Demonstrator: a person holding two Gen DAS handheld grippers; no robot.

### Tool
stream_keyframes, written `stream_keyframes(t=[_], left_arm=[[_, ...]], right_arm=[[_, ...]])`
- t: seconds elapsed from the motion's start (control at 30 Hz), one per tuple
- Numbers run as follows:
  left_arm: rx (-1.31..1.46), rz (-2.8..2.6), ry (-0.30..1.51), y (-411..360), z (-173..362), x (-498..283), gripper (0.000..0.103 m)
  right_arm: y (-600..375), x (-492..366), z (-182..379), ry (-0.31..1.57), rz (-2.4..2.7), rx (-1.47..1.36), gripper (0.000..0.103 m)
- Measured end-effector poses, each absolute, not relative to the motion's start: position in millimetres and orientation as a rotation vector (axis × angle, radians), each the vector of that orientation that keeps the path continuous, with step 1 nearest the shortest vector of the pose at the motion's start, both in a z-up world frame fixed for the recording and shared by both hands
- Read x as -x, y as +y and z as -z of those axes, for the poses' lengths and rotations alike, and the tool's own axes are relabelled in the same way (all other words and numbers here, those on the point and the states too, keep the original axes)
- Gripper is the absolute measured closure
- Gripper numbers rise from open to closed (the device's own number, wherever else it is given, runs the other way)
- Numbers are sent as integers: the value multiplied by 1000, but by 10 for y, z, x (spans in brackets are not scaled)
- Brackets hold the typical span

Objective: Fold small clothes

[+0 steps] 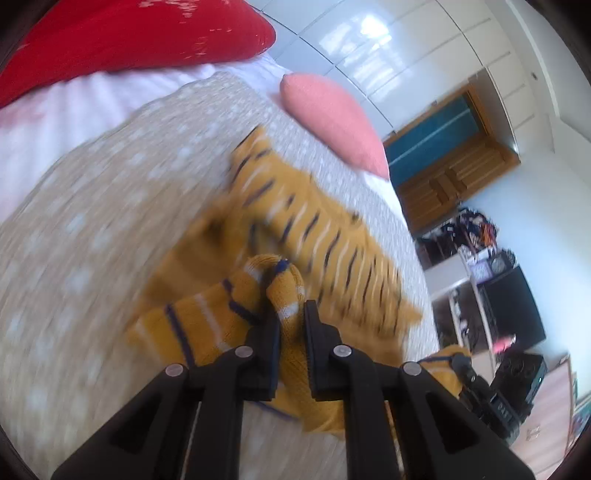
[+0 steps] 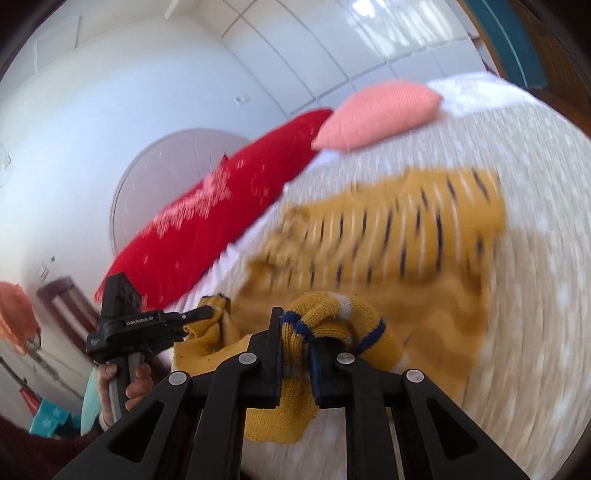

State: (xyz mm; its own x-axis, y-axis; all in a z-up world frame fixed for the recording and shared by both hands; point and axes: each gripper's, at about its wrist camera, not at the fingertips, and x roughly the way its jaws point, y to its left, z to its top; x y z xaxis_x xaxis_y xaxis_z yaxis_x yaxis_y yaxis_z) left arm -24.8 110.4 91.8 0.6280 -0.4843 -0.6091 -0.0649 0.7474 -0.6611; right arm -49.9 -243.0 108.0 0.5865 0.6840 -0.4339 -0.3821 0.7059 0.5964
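Observation:
A mustard knit sweater [image 1: 314, 229] with navy and white stripes lies blurred across the dotted beige bedspread [image 1: 92, 221]. My left gripper [image 1: 291, 314] is shut on a bunched striped edge of it, lifted off the bed. The right gripper's tip [image 1: 456, 360] shows at the lower right, also clamped on mustard knit. In the right wrist view my right gripper [image 2: 295, 328] is shut on a bunched fold of the sweater [image 2: 406, 236]. The left gripper [image 2: 207, 312], carried by a hand [image 2: 138, 384], pinches another edge at the left.
A red pillow [image 1: 129, 33] [image 2: 221, 206] and a pink pillow [image 1: 332, 118] [image 2: 380, 110] lie at the head of the bed. The bedspread [image 2: 535, 258] stretches to the right. Beyond the bed stand a wooden door [image 1: 443, 166] and cluttered shelves [image 1: 480, 277].

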Motion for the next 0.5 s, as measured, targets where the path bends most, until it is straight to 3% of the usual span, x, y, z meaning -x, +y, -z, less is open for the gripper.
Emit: stream_keyframes(t=[0.2, 0.3, 0.33, 0.4, 0.43, 0.47, 0.5], left_arm=[[572, 122, 961, 866, -833, -1099, 91], [559, 128, 972, 875, -886, -1349, 88], [572, 139, 947, 902, -957, -1359, 83], [551, 141, 883, 958, -1121, -1302, 57], [538, 134, 861, 998, -1168, -1285, 35], [526, 121, 829, 1036, -1233, -1232, 28], [517, 109, 803, 1064, -1284, -1165, 27]], right_arm=[[-2487, -808, -818, 853, -436, -473, 87], [-2552, -1100, -635, 882, -326, -434, 86], [-2564, -1122, -639, 870, -321, -422, 86], [-2584, -1112, -692, 844, -338, -420, 82], [-2593, -1103, -719, 832, -347, -421, 78], [-2607, -1078, -765, 812, -354, -415, 74], [-2616, -1080, -784, 802, -355, -409, 72]])
